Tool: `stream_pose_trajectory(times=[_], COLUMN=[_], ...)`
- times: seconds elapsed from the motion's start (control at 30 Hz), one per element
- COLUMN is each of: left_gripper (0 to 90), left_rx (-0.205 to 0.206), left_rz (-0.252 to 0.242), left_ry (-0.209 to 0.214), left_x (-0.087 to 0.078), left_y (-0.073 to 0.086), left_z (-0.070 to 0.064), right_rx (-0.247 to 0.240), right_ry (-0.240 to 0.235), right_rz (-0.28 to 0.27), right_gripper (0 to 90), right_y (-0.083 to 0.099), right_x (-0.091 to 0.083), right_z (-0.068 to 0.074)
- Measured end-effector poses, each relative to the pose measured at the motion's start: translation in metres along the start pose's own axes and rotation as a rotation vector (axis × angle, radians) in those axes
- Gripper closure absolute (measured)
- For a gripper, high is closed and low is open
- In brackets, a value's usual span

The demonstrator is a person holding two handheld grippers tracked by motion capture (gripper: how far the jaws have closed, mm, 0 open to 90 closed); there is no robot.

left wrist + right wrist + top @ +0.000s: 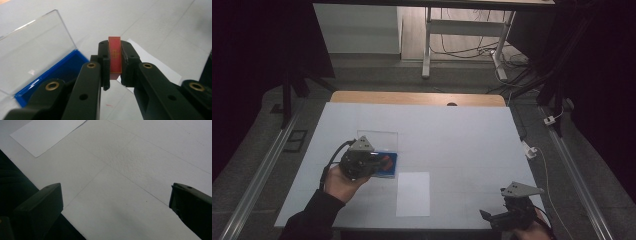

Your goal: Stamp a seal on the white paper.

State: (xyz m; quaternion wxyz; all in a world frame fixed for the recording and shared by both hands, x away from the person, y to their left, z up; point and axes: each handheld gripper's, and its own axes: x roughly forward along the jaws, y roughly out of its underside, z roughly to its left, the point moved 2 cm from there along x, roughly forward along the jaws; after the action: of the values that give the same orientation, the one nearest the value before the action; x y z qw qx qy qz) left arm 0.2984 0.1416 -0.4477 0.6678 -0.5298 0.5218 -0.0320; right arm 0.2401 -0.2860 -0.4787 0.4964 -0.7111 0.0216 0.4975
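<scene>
My left gripper (115, 62) is shut on a thin red card (114, 56) with a fine gold pattern, held edge-up between its jaws. In the high view this gripper (379, 162) hovers over a shallow blue box (392, 167) with the red card (385, 162) at its tips. The blue box (62, 72) has a clear hinged lid (35, 47) standing open behind it. My right gripper (492, 216) rests low at the table's front right corner. Its jaws (115, 202) stand wide apart over bare table, with nothing between them.
A white sheet of paper (413, 194) lies just right of the box, near the table's front; its corner (47, 133) appears in the right gripper view. The white table surface (462, 140) ends at a wooden strip at the back. The front edge is close to my right gripper.
</scene>
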Motion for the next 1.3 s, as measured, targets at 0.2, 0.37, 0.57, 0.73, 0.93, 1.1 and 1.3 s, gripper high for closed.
stream_pose_trajectory(times=[0.2, 0.37, 0.57, 0.73, 0.93, 1.1, 1.3], left_gripper=[79.7, 79.8, 79.8, 79.8, 79.7, 79.8, 79.8], left_rx=[0.023, 0.037, 0.057, 0.065, 0.089, 0.103, 0.112], left_rz=[0.005, 0.016, 0.022, 0.027, 0.034, 0.036, 0.060], left_ry=[0.028, 0.053, 0.082, 0.109, 0.129, 0.141, 0.130], left_x=[0.006, 0.012, 0.019, 0.024, 0.027, 0.030, 0.038], left_y=[-0.004, -0.007, -0.010, -0.013, -0.018, -0.022, -0.020], left_z=[-0.009, -0.016, -0.025, -0.033, -0.043, -0.050, -0.052], right_rx=[0.004, 0.009, 0.021, 0.024, 0.029, 0.027, 0.034], right_ry=[-0.003, -0.006, -0.007, -0.011, -0.007, -0.008, -0.012], right_rz=[-0.002, -0.005, -0.010, -0.010, -0.011, -0.010, -0.012], right_gripper=[0.0, 0.0, 0.0, 0.0, 0.0, 0.0, 0.0], right_y=[0.000, 0.000, 0.000, 0.000, 0.000, 0.000, 0.000], right_x=[0.000, 0.000, 0.000, 0.000, -0.001, 0.000, -0.001], right_z=[0.000, 0.000, -0.002, -0.002, -0.002, -0.002, -0.002])
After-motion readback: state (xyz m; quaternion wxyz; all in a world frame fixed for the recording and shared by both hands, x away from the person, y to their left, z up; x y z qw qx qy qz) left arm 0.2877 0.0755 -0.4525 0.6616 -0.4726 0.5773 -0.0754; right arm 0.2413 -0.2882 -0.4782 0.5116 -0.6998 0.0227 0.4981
